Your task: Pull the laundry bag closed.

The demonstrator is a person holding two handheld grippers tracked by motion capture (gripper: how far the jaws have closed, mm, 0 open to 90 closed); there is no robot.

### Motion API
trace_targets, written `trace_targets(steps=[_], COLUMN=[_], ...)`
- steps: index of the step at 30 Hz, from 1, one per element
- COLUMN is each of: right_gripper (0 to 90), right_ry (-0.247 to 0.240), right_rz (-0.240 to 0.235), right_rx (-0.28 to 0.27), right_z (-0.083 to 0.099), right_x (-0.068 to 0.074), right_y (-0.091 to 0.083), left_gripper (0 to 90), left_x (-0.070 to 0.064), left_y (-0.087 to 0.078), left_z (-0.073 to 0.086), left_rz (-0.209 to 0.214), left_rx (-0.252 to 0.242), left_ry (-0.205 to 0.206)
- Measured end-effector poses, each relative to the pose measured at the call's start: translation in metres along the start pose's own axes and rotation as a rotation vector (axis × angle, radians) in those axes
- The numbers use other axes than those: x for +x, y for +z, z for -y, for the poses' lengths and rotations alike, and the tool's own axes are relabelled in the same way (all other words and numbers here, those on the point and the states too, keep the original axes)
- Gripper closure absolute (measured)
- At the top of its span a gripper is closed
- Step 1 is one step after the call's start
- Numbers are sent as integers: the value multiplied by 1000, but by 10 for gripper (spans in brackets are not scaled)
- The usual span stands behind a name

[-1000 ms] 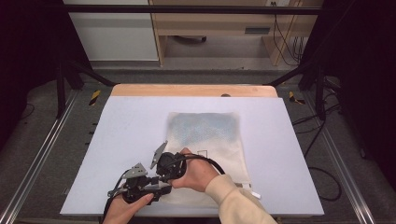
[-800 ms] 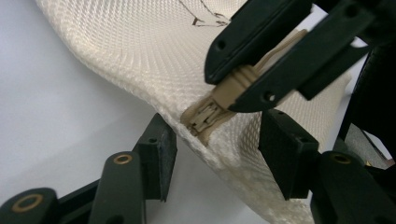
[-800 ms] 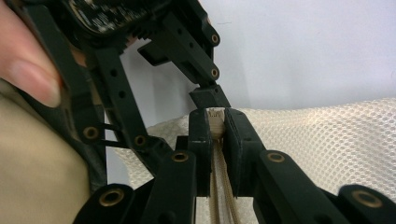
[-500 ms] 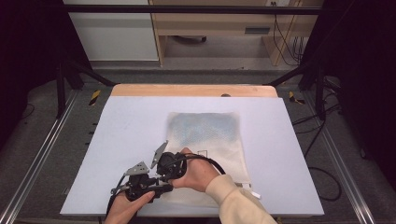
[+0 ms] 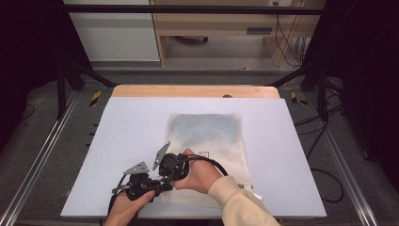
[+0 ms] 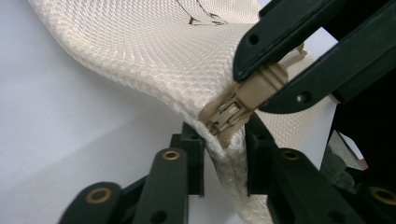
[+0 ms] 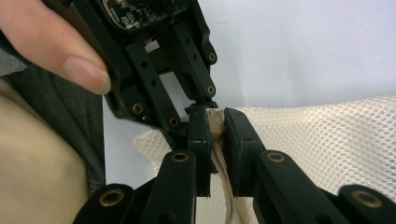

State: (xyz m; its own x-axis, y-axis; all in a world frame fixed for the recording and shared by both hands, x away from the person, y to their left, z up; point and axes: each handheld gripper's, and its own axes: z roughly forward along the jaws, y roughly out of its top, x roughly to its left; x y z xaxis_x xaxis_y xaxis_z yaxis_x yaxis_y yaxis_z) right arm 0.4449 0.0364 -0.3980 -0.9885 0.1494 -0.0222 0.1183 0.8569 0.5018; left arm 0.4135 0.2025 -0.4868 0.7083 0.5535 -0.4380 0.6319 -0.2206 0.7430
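Left gripper [image 6: 224, 154]: jaws closed on the zipper edge of the mesh bag [image 6: 154, 51].
Right gripper [image 7: 215, 135]: jaws pinching the beige zipper pull [image 6: 238, 105].
Mesh bag: lies flat on the white table [image 5: 122, 122], near corner lifted, by the front edge.
Hands: both close together at this corner.

Both grippers are black. The left gripper [image 5: 155, 184] carries a grey three-cornered plate, as does the right gripper [image 5: 165, 175], from which a thick black cable [image 5: 211, 162] loops away. Their flat jaw links are pinned with brass-ringed rivets [image 6: 171, 155]. A circuit board [image 7: 135, 10] shows on the left gripper's body. The right arm wears a cream sleeve [image 5: 237, 205].
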Motion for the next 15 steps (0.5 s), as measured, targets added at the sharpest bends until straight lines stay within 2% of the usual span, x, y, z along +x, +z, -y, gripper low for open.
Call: trace_targets(steps=[6,15], right_gripper=[819,820], right_ry=[-13,-26], right_rz=[8,25], right_rx=[7,19], right_z=[4,5], right_x=[0,2], right_y=[-2,0], left_gripper=[811,820], left_x=[0,0], left_y=[0,1], left_z=[-1,-1], left_rz=[-7,-13], left_rx=[-1,0], left_ry=[8,0])
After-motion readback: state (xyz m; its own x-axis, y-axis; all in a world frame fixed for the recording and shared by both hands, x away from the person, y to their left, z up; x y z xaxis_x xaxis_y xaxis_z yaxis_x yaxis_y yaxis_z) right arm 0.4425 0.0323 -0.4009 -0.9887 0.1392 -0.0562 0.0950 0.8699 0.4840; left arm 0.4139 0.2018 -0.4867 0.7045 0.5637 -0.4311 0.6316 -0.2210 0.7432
